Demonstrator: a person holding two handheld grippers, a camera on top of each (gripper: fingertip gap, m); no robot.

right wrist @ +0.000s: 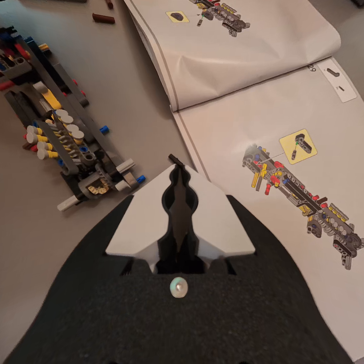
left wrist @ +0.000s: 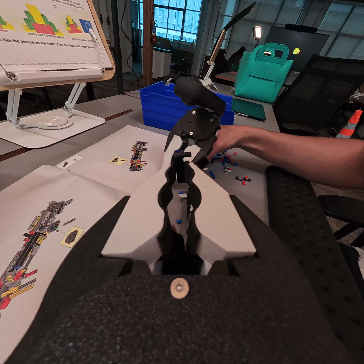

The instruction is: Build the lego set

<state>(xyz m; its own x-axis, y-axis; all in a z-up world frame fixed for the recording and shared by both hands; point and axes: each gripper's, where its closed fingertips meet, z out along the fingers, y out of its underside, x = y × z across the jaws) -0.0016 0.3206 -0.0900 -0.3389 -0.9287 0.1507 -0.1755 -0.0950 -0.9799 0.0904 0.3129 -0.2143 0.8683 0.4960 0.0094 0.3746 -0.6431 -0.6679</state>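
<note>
While pinched, model (right wrist: 65,137) left of right tongs (right wrist: 178,164)

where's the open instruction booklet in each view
Left wrist view: instruction booklet lies open on the table, left of the gripper fingers.
Right wrist view: booklet fills the upper right, beside the partly built model.
Shared landmark: the yellow callout box printed on its page.

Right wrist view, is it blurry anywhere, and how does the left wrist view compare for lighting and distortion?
Right wrist view: the lego model at left is motion-smeared and the instruction booklet soft; warm, even light. Left wrist view: sharper at centre, bright blue windows behind, wide-angle bending at the document stand, booklet edges blurred.
</note>
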